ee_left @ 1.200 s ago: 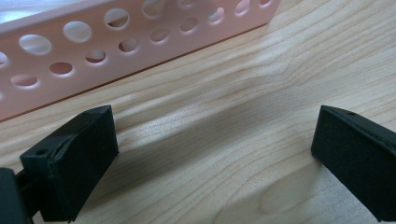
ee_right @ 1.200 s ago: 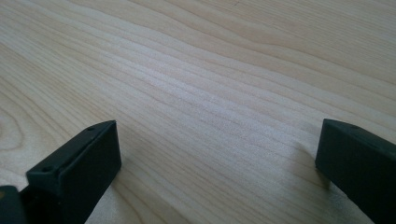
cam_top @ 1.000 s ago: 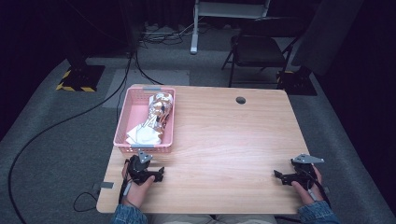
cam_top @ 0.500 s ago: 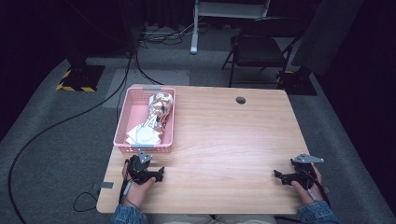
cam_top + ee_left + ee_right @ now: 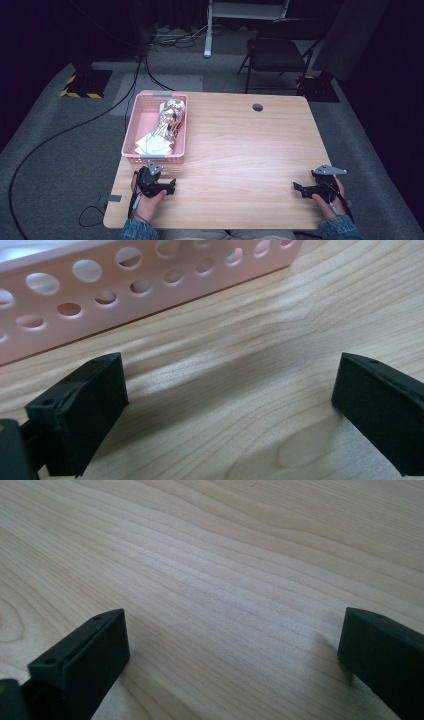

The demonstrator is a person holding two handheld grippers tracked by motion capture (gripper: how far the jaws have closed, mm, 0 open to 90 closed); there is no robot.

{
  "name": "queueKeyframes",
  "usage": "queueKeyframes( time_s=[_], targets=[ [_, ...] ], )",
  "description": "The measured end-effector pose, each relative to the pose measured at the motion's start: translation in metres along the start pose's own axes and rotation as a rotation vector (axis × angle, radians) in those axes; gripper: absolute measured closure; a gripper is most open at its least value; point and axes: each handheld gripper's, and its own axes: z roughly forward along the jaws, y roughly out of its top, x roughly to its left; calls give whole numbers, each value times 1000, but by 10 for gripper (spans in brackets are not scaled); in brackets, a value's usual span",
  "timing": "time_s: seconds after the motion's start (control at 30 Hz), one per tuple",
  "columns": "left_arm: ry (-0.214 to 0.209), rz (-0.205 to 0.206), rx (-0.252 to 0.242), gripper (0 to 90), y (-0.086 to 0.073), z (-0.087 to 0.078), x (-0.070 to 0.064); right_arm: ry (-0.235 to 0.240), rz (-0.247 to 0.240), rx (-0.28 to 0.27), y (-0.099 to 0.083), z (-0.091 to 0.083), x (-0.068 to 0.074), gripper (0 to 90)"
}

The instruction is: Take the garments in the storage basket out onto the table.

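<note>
Two grippers: both are resting low on the table point(image 5: 240, 150) near its front edge, jaws apart and gripping nothing.
Left gripper point(image 5: 170, 187): sitting just in front of the pink basket point(image 5: 131, 131); the basket's perforated wall point(image 5: 150, 285) is lying just beyond its jaws.
Right gripper point(image 5: 299, 189): lying well apart from the basket, facing bare wood.
Basket contents: a shiny foil-like object point(image 5: 170, 116) and white paper point(image 5: 152, 145), long axis running away from the person.
Nearer hand: judged the left.
Obstruction: the basket wall is standing between jaws and contents, so a reach would likely need to go over it.
</note>
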Motion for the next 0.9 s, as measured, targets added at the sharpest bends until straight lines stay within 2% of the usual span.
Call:
queueKeyframes(
  time_s=[0.1, 0.57, 0.9],
  targets=[
    [-3, -7, -5, 27, 0, -2, 0, 0, -1, 0, 0, 0, 0, 0],
    [19, -9, -103, 29, 11, -21, -1, 0, -2, 0, 0, 0, 0, 0],
    [23, -16, -146, 31, 18, -31, -3, 0, -2, 0, 0, 0, 0, 0]
  ],
)
